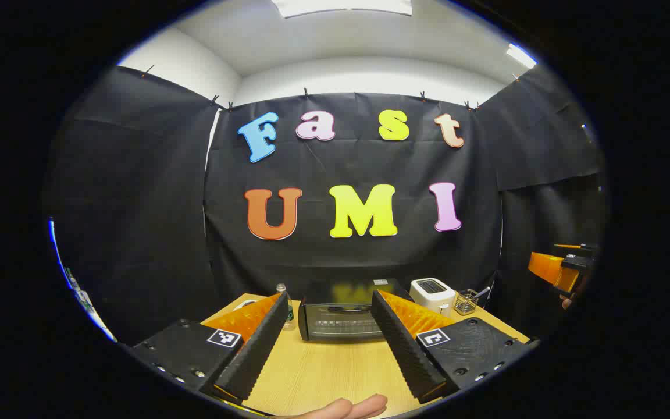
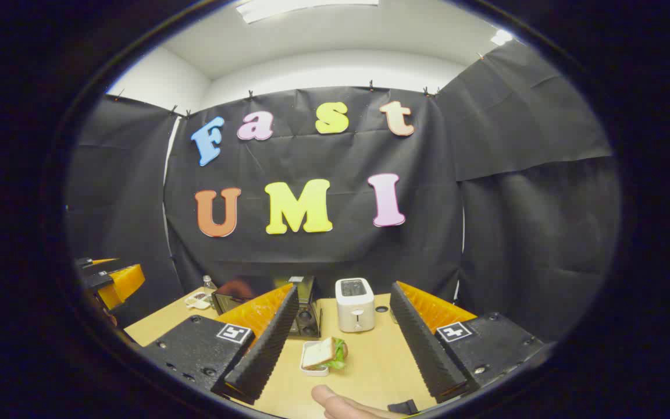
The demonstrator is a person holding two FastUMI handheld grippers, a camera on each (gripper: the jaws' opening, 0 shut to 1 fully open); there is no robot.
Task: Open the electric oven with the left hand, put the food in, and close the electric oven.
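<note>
Oven (image 1: 344,317) sat at the desk's (image 1: 323,372) far side, dead ahead of our left gripper (image 1: 328,343), door shut and facing us, long axis left-right. Both jaws apart, empty. Sandwich (image 2: 324,353) lay on its tray between our right gripper's (image 2: 341,355) fingers, untouched.

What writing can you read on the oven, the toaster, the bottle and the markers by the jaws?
No text is readable.
Electric oven: small label at its top corner, too blurred.
Bottle: label too small.
Toaster: no legible marking.
Square markers: black-and-white patterns, no words.
</note>
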